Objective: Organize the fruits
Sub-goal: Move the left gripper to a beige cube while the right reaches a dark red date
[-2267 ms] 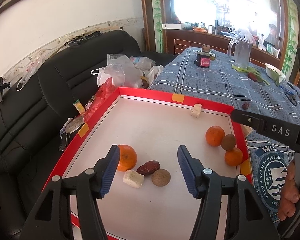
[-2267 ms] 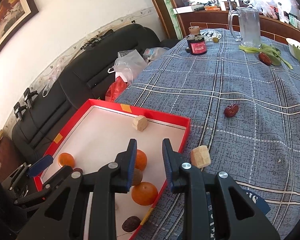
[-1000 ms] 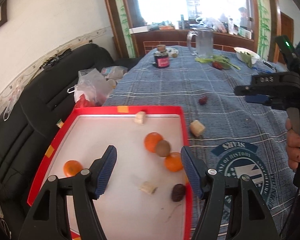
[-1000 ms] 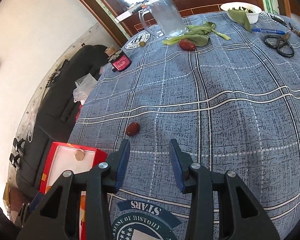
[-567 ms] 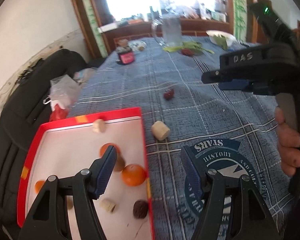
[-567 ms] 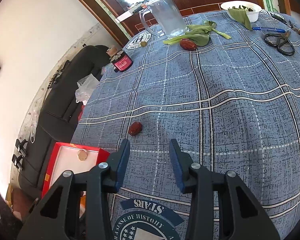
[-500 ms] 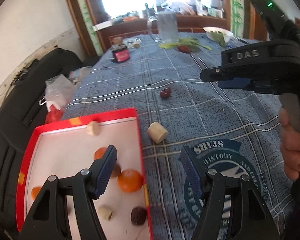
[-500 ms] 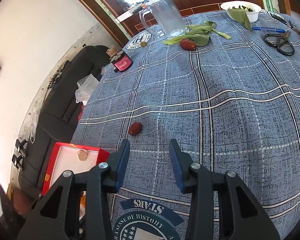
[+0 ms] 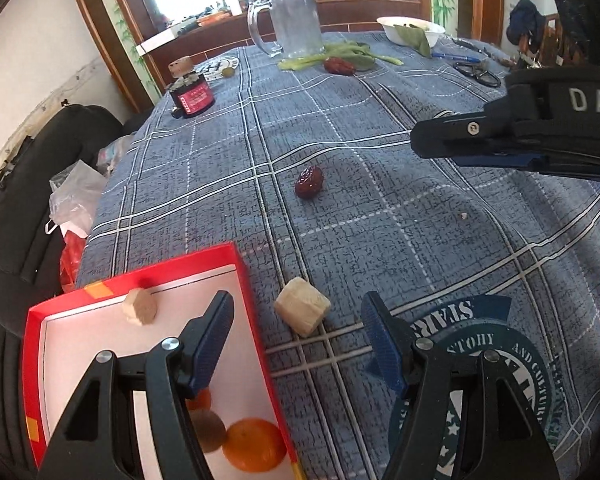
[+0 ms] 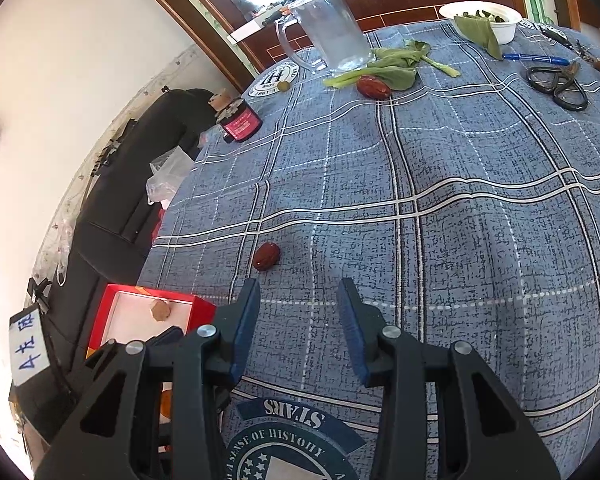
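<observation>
While jaws gape, pale cube (image 9: 302,311) lies between, ahead.

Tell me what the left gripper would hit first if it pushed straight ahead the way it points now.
Most likely the pale cube on the tablecloth, just right of the red tray. It sits between the open left gripper fingers' line; the red date lies farther on. Depth is uncertain.
</observation>
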`<state>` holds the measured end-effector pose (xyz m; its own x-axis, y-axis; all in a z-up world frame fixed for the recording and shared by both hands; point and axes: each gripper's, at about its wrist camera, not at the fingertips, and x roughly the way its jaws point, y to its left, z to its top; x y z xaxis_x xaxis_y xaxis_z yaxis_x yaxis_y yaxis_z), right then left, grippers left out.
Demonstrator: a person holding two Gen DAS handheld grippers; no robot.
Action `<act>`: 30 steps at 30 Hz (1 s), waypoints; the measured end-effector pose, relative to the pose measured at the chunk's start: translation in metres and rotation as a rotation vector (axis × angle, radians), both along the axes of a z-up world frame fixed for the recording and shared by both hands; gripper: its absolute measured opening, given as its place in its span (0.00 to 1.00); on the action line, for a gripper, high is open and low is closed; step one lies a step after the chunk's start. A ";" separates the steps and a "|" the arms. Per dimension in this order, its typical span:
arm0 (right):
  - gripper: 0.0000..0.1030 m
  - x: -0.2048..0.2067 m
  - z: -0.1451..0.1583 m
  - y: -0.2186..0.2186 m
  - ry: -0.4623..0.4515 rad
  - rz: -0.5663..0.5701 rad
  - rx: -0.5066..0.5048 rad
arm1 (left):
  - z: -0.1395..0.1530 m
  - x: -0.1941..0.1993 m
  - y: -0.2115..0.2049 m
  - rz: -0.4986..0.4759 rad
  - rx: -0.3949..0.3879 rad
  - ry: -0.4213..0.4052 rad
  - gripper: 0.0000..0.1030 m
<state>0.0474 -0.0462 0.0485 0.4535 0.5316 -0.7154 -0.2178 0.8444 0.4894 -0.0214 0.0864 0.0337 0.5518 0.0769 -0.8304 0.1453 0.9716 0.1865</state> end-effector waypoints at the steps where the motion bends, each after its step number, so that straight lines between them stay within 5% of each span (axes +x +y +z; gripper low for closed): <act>1: 0.41 0.000 0.000 0.000 0.001 -0.003 -0.002 | 0.000 0.000 0.000 -0.004 -0.005 0.000 0.64; 16: 0.41 0.004 -0.004 -0.012 0.024 -0.054 0.016 | 0.016 -0.002 -0.007 -0.084 0.038 -0.079 0.51; 30: 0.41 0.006 -0.005 -0.011 0.028 -0.057 0.015 | -0.008 0.006 -0.014 -0.131 0.079 0.011 0.42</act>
